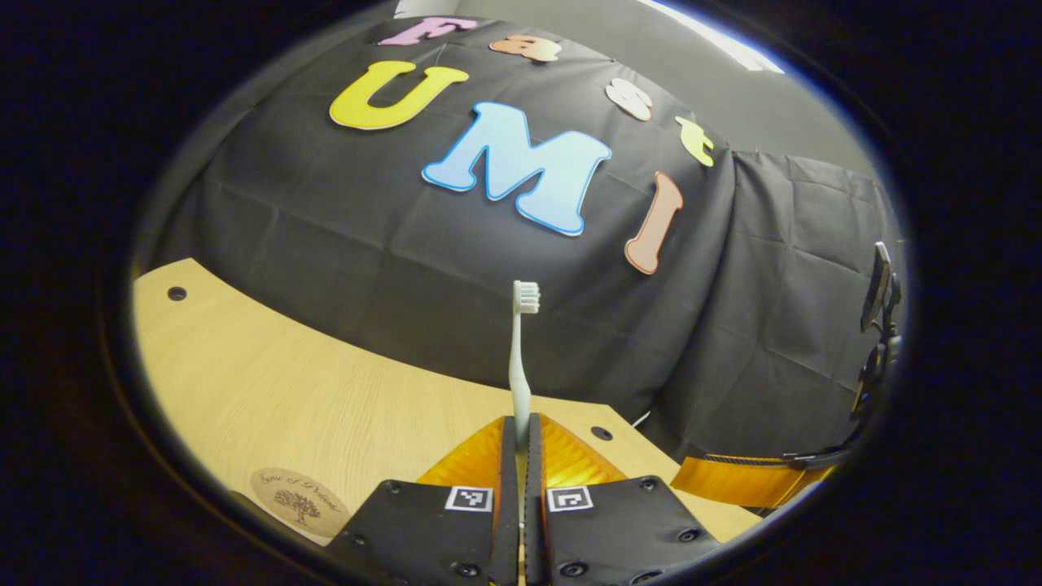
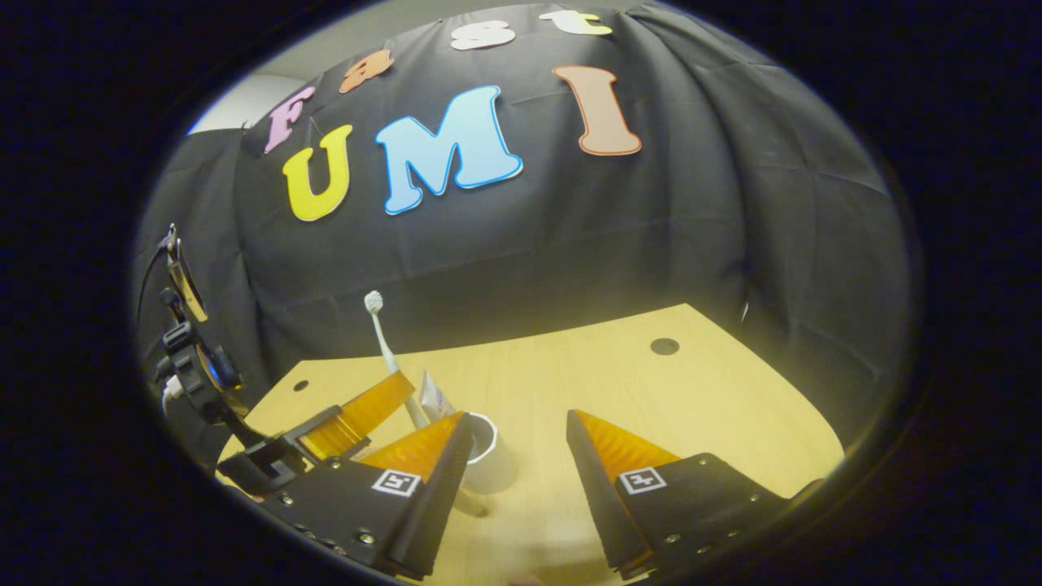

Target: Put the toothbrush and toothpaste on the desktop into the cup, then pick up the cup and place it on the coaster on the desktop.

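While the left claw [image 1: 521,439] grips the upright toothbrush [image 1: 521,358], the right claw [image 2: 517,456] gapes beside the cup [image 2: 488,464].

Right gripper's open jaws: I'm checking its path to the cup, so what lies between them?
In the right gripper view, bare desktop lies between them; the cup stands beside one jaw.

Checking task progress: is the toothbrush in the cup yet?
Not yet. The left tongs hold the toothbrush upright, bristles up, above the desktop; the cup stands apart below.
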Action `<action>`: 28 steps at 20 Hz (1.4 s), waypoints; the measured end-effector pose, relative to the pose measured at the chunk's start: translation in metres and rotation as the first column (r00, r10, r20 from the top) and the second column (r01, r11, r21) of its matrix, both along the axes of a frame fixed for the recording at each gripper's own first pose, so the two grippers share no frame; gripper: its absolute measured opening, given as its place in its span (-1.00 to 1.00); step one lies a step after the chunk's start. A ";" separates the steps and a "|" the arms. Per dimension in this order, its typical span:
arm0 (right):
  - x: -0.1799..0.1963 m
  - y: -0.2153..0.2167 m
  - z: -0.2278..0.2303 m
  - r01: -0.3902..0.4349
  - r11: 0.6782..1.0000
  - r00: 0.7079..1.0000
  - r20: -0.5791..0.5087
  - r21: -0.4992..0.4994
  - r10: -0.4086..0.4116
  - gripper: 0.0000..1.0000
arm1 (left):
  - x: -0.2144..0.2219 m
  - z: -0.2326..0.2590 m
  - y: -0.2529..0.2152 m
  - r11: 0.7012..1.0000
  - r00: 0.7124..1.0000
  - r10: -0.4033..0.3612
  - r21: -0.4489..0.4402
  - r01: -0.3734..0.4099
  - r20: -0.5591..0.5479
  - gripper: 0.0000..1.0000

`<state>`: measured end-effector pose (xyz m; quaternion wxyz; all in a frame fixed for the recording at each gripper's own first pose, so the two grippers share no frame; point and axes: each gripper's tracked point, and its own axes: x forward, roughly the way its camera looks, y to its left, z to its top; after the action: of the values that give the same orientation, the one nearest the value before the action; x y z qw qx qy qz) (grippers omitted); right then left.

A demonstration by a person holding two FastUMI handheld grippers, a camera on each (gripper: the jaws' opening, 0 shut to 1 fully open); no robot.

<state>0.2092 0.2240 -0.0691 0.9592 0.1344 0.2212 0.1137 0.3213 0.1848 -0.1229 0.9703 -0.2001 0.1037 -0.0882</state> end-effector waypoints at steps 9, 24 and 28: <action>0.004 -0.004 -0.002 -0.006 0.999 1.000 -0.024 0.035 0.006 0.49 | 0.000 -0.026 -0.010 0.999 0.998 -0.006 0.038 0.008 -0.063 -0.75; -0.007 0.023 0.005 -0.083 0.996 0.989 -0.123 0.036 0.087 0.47 | -0.051 -0.018 0.023 0.998 0.982 0.057 0.015 -0.055 -0.183 0.69; -0.013 0.037 0.000 -0.080 0.993 0.973 -0.208 0.090 0.097 0.94 | -0.070 -0.008 0.044 0.992 0.976 0.102 0.097 -0.085 -0.193 0.89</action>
<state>0.1965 0.2606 -0.0695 0.9179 0.1744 0.3233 0.1503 0.2516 0.2287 -0.1307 0.9661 -0.1696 0.1937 -0.0174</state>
